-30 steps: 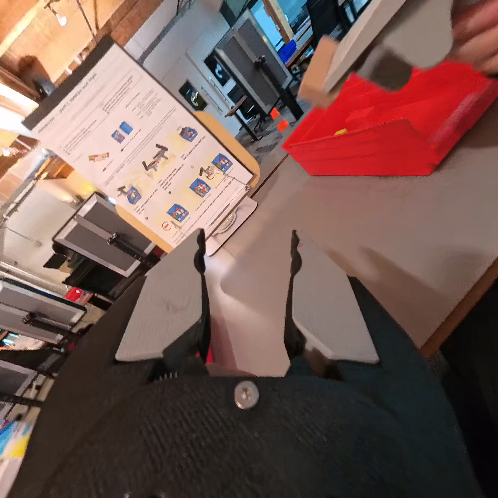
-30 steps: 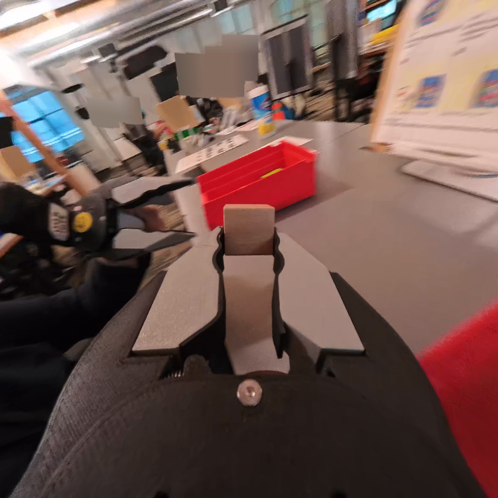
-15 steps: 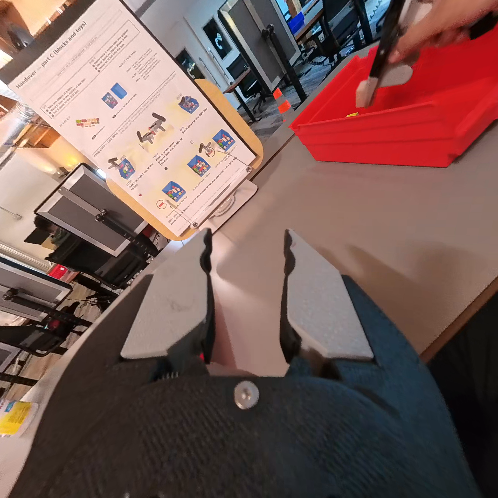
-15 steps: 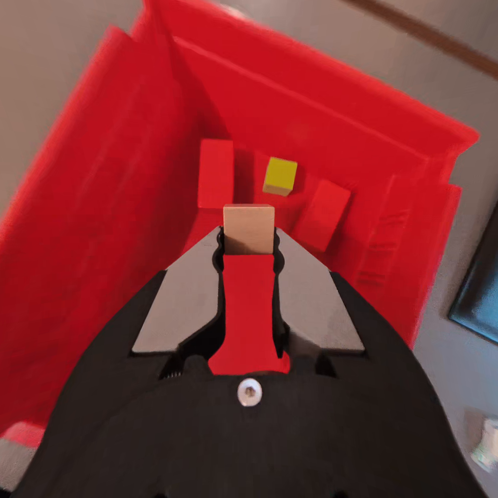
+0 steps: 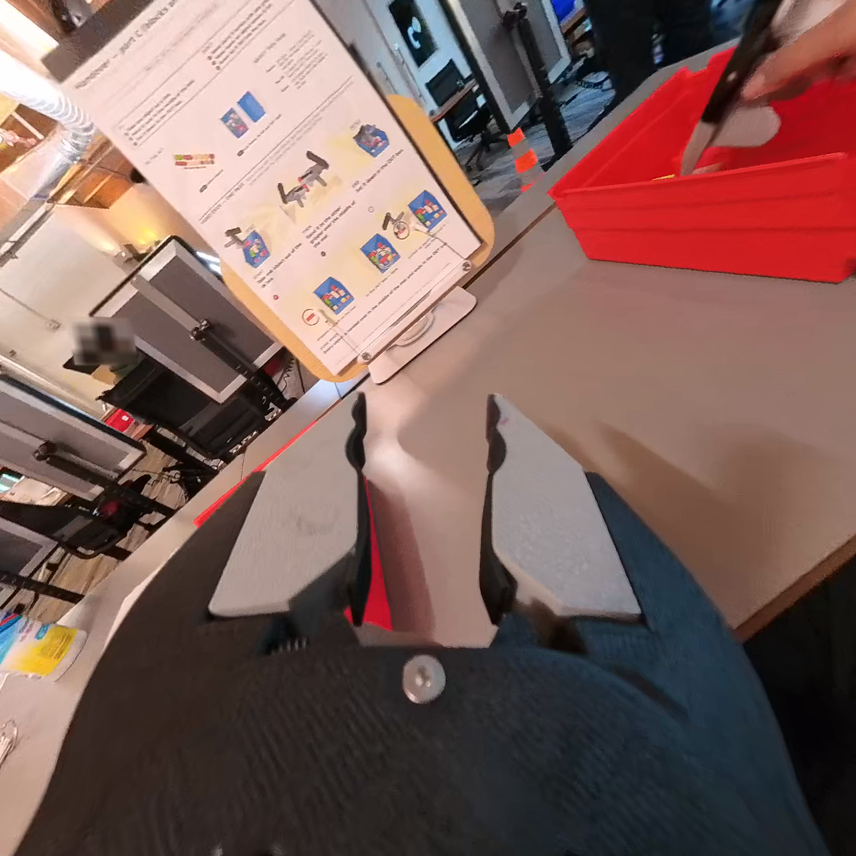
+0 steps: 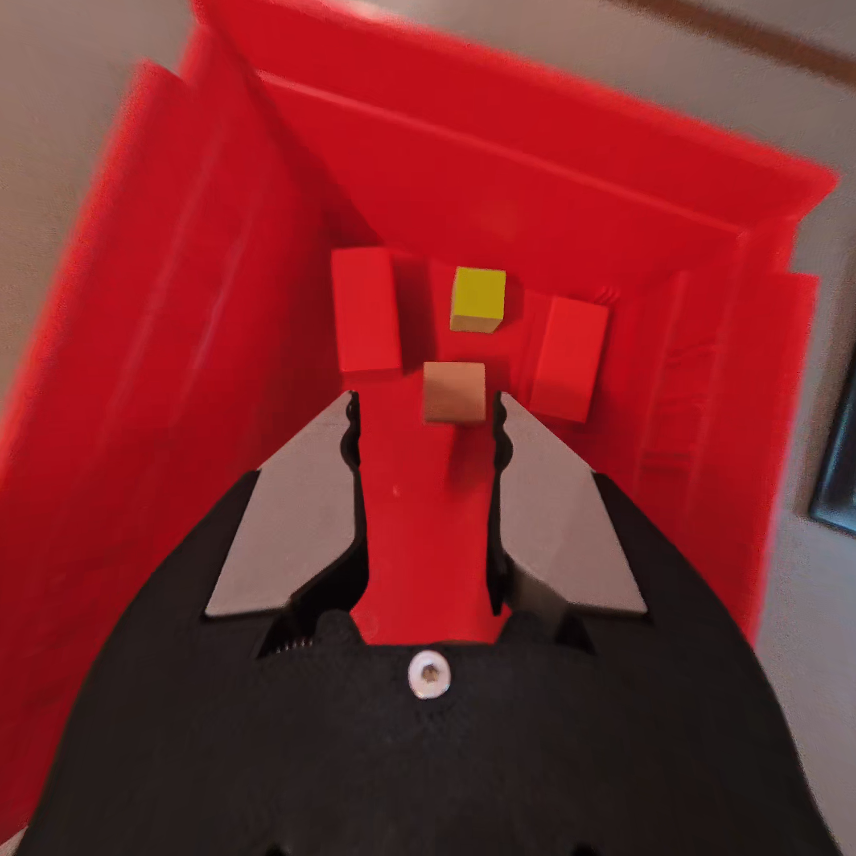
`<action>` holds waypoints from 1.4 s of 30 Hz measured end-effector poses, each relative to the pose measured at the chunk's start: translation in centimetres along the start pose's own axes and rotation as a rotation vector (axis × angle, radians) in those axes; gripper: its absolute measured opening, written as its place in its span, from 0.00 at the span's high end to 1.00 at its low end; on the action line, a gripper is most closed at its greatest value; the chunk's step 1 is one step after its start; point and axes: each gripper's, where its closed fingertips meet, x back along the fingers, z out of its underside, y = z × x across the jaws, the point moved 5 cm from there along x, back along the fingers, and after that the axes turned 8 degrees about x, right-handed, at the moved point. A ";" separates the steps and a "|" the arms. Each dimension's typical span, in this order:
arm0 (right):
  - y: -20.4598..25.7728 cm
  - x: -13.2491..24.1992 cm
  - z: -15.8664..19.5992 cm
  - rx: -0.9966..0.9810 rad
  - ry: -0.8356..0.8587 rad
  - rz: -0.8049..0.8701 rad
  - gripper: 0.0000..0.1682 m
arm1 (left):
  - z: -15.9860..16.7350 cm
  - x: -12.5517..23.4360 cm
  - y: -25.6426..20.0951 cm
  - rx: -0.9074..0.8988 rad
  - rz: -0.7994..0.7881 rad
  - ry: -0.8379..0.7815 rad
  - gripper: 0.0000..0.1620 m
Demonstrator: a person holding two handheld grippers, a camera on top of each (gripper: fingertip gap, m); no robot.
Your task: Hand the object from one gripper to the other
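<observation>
Right gripper [image 6: 425, 403]: its jaws stand apart and hold nothing; it points down into the red bin, with the bin floor showing in the gap between the fingers.
Tan wooden block [image 6: 454, 393]: the task's object, lying free on the floor of the red bin just beyond the right gripper's fingertips, nearer the right-hand finger; whether it touches that finger cannot be told.
Red blocks: one long red block [image 6: 366, 316] lies just left of and beyond the tan block, another red block [image 6: 569, 357] just right of it; neither clearly touches it.
Yellow cube [image 6: 478, 298]: sits beyond the tan block, between the two red blocks, apart from all three.
Red bin [image 6: 509, 153]: rests on the grey table; its ribbed walls rise around the blocks.
Left gripper [image 5: 424, 407]: its jaws are spread and empty, hanging over the grey table [image 5: 648, 393] well apart from the bin.
Instruction sheet [image 5: 296, 185]: a printed page on a stand with a white base, upright on the table beyond the left gripper.
Far right of the left wrist view: the red bin [image 5: 722, 222] near the table's far edge, with the right gripper [image 5: 708, 134] reaching down into it, held by a hand [image 5: 806, 60].
</observation>
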 end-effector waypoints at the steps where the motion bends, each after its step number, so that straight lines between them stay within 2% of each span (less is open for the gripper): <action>1: 0.6 1.3 -0.5 0.003 -0.056 -0.005 0.67 | 0.1 0.1 0.5 0.009 -0.011 0.002 0.69; 8: 9.8 10.8 -3.3 0.097 -0.423 -0.257 0.67 | 1.3 0.6 3.9 0.065 -0.083 0.039 0.69; 12: 15.5 12.7 -2.1 0.150 -0.526 -0.507 0.67 | 2.5 0.7 5.6 0.097 -0.120 0.069 0.69; 14: 16.9 12.8 -1.9 0.194 -0.494 -0.561 0.68 | 2.8 0.6 6.3 0.109 -0.140 0.071 0.69; 16: 17.3 13.2 -1.7 0.272 -0.474 -0.526 0.65 | 2.7 0.7 6.8 0.119 -0.171 0.047 0.69; 19: 16.8 14.3 -1.9 0.285 -0.565 -0.465 0.69 | 2.9 0.4 7.1 0.130 -0.181 0.051 0.69; 24: 15.5 15.5 -1.8 0.229 -0.615 -0.513 0.69 | 4.3 -0.2 8.2 0.120 -0.214 0.116 0.69; 34: 14.9 16.3 -1.8 0.188 -0.649 -0.545 0.70 | 8.2 1.4 13.2 0.393 -0.152 0.194 0.66; 38: 15.8 16.1 -1.7 0.203 -0.637 -0.579 0.70 | 10.7 -1.1 15.2 0.408 -0.131 0.275 0.68; 42: 16.1 15.8 -1.7 0.198 -0.626 -0.592 0.70 | 14.1 -6.0 17.3 0.395 -0.002 0.532 0.67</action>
